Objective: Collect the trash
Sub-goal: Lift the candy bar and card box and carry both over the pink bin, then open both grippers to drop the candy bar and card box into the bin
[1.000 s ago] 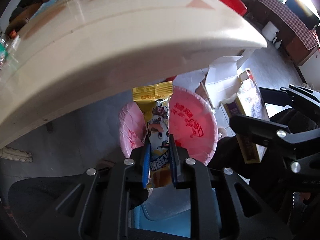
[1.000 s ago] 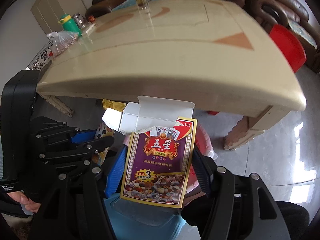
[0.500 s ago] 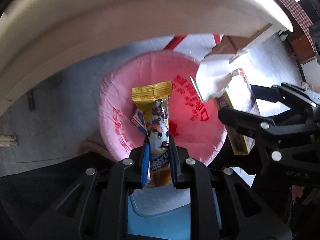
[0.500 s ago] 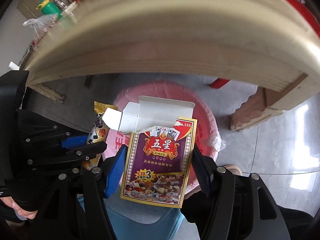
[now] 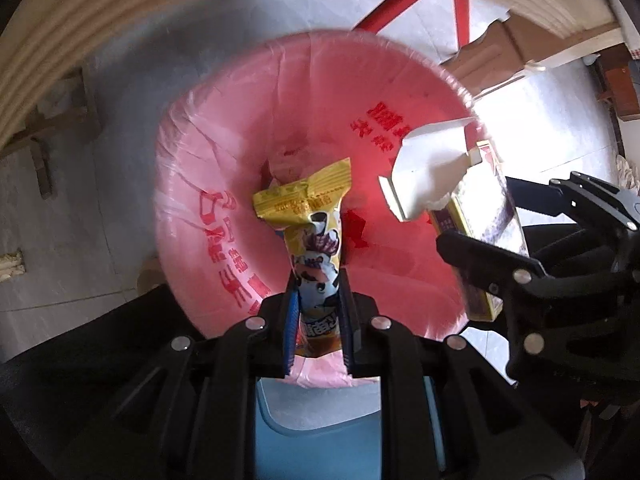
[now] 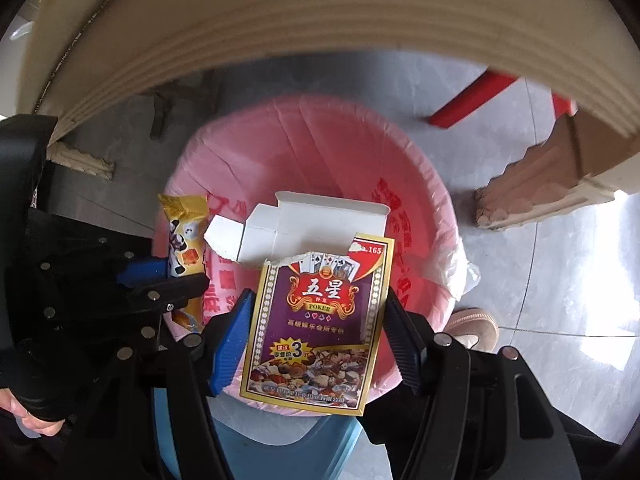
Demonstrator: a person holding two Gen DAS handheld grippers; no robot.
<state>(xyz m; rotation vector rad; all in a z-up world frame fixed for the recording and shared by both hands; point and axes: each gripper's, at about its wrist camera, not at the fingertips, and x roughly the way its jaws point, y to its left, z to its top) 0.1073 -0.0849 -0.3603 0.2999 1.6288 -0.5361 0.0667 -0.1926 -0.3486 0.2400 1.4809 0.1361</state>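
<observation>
A yellow snack wrapper is pinched between the narrow jaws of the left gripper, and a torn playing-card box is clamped by the right gripper. Both are held over the pink-lined bin. A cream table edge is seen beyond.

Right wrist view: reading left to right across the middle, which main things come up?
Left gripper shut on the yellow snack wrapper → playing-card box clamped in the right gripper, over the pink-lined trash bin → shoe toe on the floor → table leg.
</observation>
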